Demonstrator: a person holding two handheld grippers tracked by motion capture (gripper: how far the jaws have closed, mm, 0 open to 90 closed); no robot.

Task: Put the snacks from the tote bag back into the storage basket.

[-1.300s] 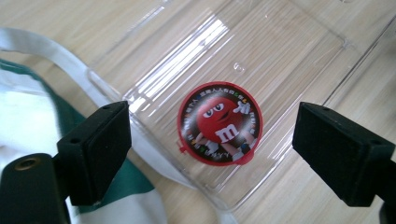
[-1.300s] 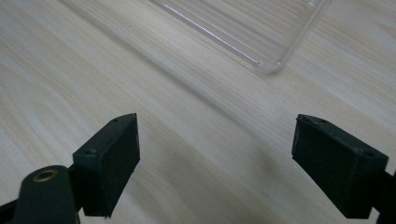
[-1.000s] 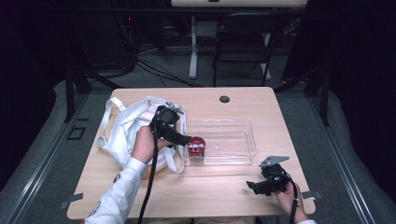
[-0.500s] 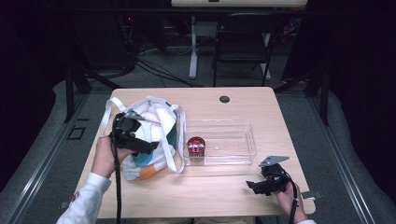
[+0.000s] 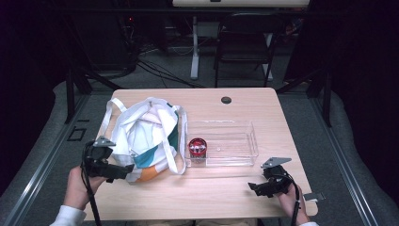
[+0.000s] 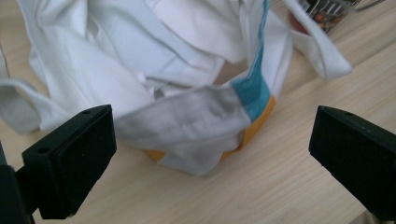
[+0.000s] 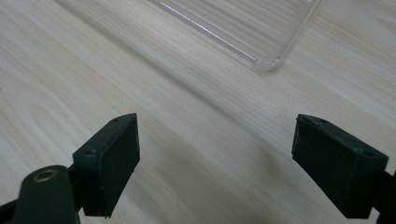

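A white tote bag (image 5: 146, 134) with a teal and orange panel lies crumpled on the left half of the wooden table (image 5: 207, 197). My left gripper (image 5: 125, 170) is at the bag's near left corner, pointing right. In the left gripper view it (image 6: 210, 149) stands open, with the bag's (image 6: 187, 116) grey fold just ahead of the jaws and nothing between them. A red-lidded jar (image 5: 197, 147) stands in the left end of a clear tray (image 5: 254, 141). My right gripper (image 5: 252, 187) rests open near the front right edge. In its own view it (image 7: 215, 154) is over bare wood short of the tray's corner (image 7: 268, 60).
A black round grommet (image 5: 226, 100) sits in the tabletop at the back. A dark chair (image 5: 244, 44) and cables stand behind the table. The jar's label (image 6: 327, 10) peeks in at the top right of the left gripper view.
My left gripper has drawn back from the red jar in the tray, crossed over the bag and come down to the bag's near left corner. The right gripper has stayed put.
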